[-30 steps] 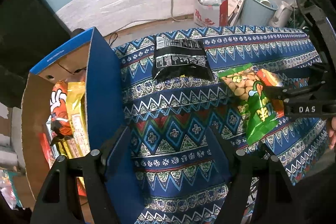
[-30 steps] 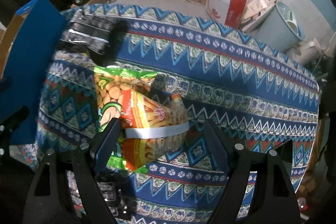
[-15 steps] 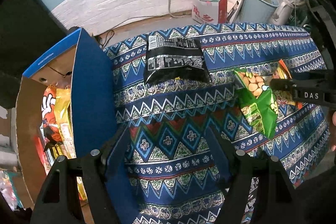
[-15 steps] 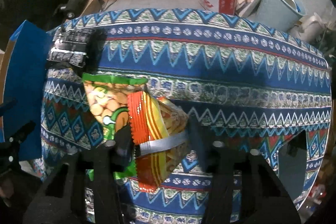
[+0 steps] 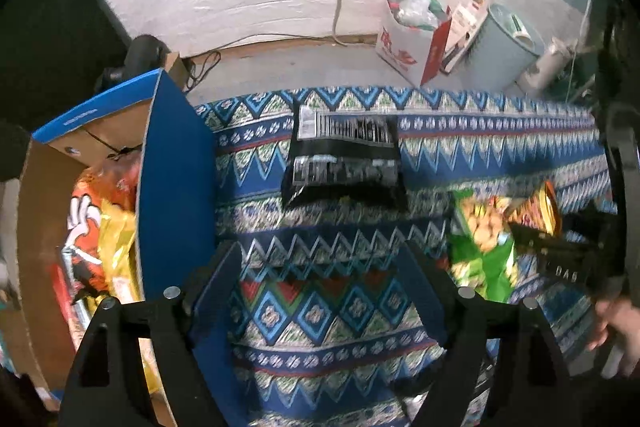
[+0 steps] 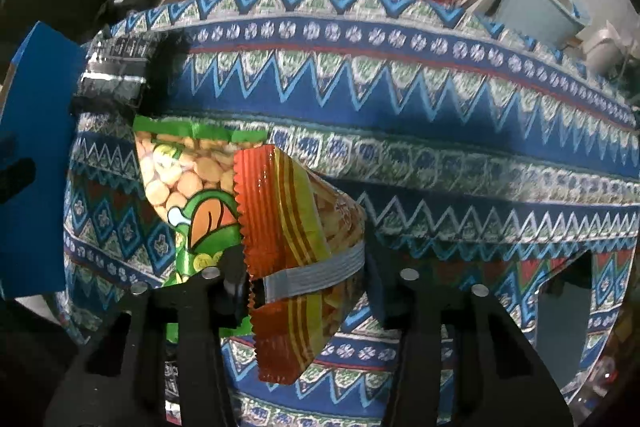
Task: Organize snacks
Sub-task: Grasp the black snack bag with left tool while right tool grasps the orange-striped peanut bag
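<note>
My right tool point(image 6: 304, 279) has just been squeezing in, and now it pinches the orange and yellow snack bag point(image 6: 296, 259) between its two sides. The bag stands up on its edge and looks squashed in the middle. Right behind it, touching it, lies the green peanut bag point(image 6: 184, 183). I worry the green bag could come along when I lift, because one side of the tool sits very close to it. I cannot tell if the tool has caught a bit of it too. I also worry the shiny orange bag could slip out, since I only hold a thin fold of it. If I squeeze too hard, the snacks inside may crack.

My left tool point(image 5: 320, 279) has just been spreading wider and is wide open, with nothing between its sides, only the patterned cloth point(image 5: 320, 311) on the tabletop. Just off its left side stands the blue cardboard box point(image 5: 172, 187), already holding orange and yellow snack packs point(image 5: 100, 235). That box is where I think the bags should go. Its tall blue wall is so near this tool that I could bump it and push the box away.

Farther ahead of the left tool lies the black snack bag point(image 5: 344, 163), flat on the cloth. Off to the right I can see my other tool point(image 5: 560, 259) over the two bags. If both tools head for the box together, they could knock into each other.
</note>
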The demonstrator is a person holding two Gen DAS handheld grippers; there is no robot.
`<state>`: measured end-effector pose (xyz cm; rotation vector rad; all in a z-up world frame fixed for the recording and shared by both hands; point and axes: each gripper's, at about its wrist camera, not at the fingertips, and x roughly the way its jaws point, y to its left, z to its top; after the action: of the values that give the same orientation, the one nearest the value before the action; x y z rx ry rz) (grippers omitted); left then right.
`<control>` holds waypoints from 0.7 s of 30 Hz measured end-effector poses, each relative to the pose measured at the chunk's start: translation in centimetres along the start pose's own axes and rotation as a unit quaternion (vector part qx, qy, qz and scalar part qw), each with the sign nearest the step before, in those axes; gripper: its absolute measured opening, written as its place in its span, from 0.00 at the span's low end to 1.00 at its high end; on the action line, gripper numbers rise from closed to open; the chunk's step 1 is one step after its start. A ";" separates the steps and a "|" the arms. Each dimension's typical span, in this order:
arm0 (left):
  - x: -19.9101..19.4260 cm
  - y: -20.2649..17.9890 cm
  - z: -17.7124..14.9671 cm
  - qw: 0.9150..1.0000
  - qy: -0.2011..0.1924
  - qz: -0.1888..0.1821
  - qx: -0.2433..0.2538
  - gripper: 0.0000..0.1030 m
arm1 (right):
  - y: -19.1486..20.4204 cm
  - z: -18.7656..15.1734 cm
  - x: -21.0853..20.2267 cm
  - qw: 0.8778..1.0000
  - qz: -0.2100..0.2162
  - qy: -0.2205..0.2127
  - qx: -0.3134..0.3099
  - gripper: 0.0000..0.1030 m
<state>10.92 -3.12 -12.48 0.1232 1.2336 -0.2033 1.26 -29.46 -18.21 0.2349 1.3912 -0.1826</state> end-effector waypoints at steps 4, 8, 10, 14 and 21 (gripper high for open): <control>1.2 0.1 1.7 0.999 0.008 -0.025 -0.024 0.85 | -0.8 0.8 -0.8 1.000 0.003 -0.015 0.010 0.40; 2.9 -0.2 3.3 0.999 0.021 -0.033 -0.035 0.86 | -1.5 1.2 -1.3 1.000 0.012 -0.024 0.016 0.40; 3.5 -0.5 3.9 0.998 0.028 -0.036 -0.043 0.86 | -1.9 1.3 -1.4 0.999 0.015 -0.026 0.017 0.40; 4.7 -1.4 4.8 0.998 0.036 -0.028 -0.042 0.86 | -2.5 1.5 -1.5 0.999 0.024 -0.028 0.021 0.40; 6.7 -3.4 6.0 0.999 0.048 0.001 -0.015 0.86 | -3.2 1.6 -1.7 0.998 0.037 -0.032 0.027 0.40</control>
<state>17.80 -8.27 -16.75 0.1082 1.3323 -0.1787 1.62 -32.97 -16.43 0.3234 1.3123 -0.1647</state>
